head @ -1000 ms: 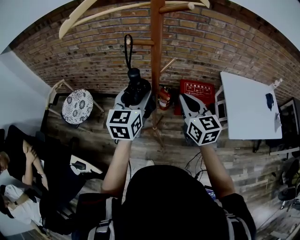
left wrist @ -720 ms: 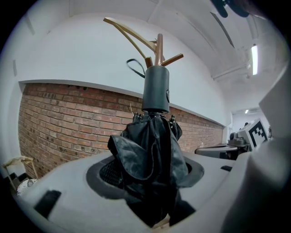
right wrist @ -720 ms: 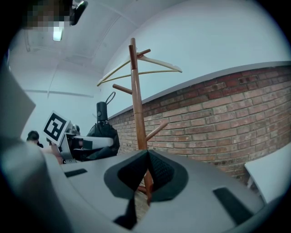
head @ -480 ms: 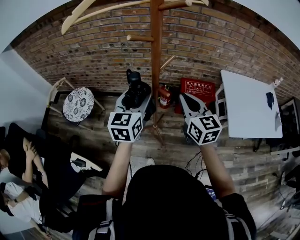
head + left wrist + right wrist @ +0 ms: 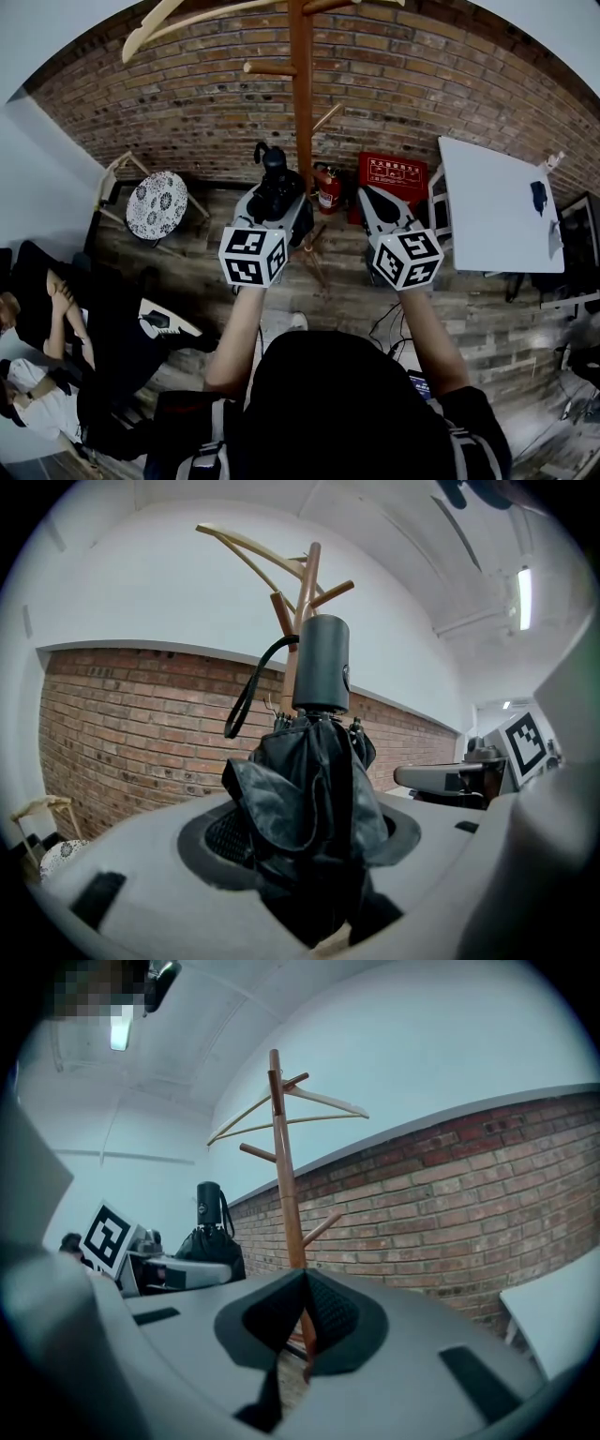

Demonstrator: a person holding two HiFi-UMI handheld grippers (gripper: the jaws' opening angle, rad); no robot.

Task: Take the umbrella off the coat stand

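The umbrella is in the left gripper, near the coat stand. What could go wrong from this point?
1. The left gripper holds the umbrella by its loose folded cloth, not by the handle, so it may slip or tilt.
2. The strap hangs as an open loop close to the coat stand; it could catch on a peg.

black umbrella (image 5: pixel 314 799), brown coat stand (image 5: pixel 302 94)

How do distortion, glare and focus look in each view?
Head view: heavy fisheye, the brick wall bows and the corners go black, but the picture is sharp. Left gripper view: the umbrella is close, dark and low in detail; the ceiling light blows out slightly. Right gripper view: bluish cast, coat stand sharp, foreground soft.
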